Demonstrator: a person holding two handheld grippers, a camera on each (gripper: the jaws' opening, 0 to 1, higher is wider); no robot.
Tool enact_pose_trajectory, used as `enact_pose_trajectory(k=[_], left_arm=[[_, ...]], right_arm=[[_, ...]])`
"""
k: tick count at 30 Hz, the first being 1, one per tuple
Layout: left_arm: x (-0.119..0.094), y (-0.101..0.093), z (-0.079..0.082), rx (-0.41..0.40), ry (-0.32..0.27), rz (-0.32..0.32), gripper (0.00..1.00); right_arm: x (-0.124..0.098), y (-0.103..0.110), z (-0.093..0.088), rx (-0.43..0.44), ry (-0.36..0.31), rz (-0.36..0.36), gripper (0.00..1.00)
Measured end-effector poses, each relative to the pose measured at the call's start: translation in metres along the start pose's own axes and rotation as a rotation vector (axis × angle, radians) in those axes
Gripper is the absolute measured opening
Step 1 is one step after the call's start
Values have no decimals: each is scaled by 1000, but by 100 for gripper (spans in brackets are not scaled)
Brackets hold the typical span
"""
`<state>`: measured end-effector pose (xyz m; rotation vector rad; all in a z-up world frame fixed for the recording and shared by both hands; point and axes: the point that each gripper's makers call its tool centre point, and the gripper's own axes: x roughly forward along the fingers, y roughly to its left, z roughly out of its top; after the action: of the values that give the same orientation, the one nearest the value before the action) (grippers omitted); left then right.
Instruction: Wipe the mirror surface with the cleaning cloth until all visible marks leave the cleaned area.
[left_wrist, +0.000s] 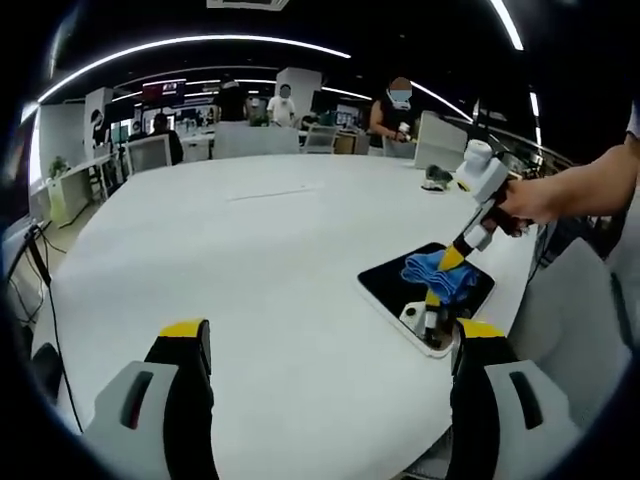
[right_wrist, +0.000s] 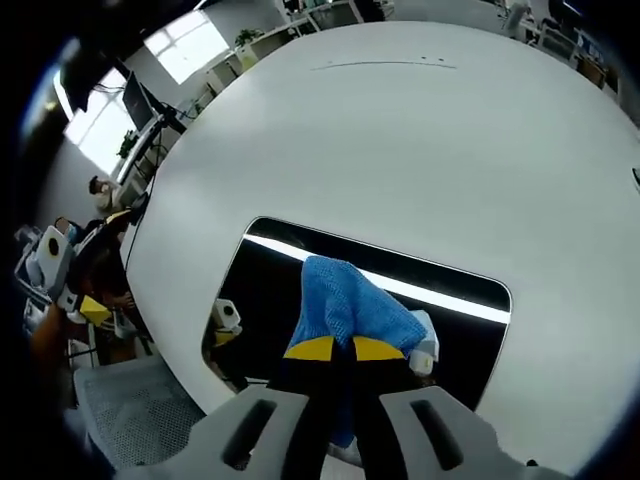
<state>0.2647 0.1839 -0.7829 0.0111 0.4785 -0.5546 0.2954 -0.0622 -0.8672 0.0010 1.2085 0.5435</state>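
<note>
Left gripper (left_wrist: 330, 350), seen in the left gripper view, rises from the bottom edge with its yellow-tipped jaws spread wide and nothing between them, hovering over the white table (left_wrist: 250, 250). At the right of the frame the mirror (left_wrist: 385, 285) lies flat near the table's edge, its glass dark, with the blue cleaning cloth (left_wrist: 440, 275) on it. The right gripper (left_wrist: 450, 262) comes down from the upper right, held by a person's hand (left_wrist: 525, 200), its tips pinching the cloth against the glass. Seated people and desks stand along the top of the frame.

In the right gripper view, the right gripper (right_wrist: 335, 350) has its jaws clenched on the cleaning cloth (right_wrist: 345, 305) at lower centre. The mirror (right_wrist: 270, 275) spans the middle, reflecting a bright ceiling strip. The left gripper (right_wrist: 60, 275) appears at the far left edge.
</note>
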Motion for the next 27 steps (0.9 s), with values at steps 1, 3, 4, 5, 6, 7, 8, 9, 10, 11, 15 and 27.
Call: enact_pose_trajectory(k=[1,3,4,5,6,7,8,9,10,11,15,27], left_arm=[[1,2,2,6,-5,9,99],[2,4,3,5,-6,11,99],[2,4,3,8,-2,15,99],[2,5,3,9,3,16,99],[2,4,3,8,4,16,99],[2,4,3,7,4,15,99],[2,6,2,8,3,14,99],[3,7,1,12,4,16,99],[3,8,-1,13,10,18,99],[3,8,-2,11,11,17,99],[2,7,1,3,5,20,99],[1,-1,7,2,-9,18,99]], right_arm=[[-1,-2,0,1,0,0,0],[-2,-6,-1,1,0,-4,0],[-3,-7,-1,2,0,-5,0],[-4,-10,-2,2,3,-9,0],[-5,-12,-3,0,7,-14,0],[-6,-14,-4,-2,8,-16,0],[-7,-16,-4,-1,8,-16,0],[-8,-19,-5,8,8,-14,0],[-9,-21,-6,12,7,-15,0],[-10,-23,-7,12,6,-17,0],[-15,-31,-11,16,8,-21,0],[-26,-52,-18,50,-8,-29,0]])
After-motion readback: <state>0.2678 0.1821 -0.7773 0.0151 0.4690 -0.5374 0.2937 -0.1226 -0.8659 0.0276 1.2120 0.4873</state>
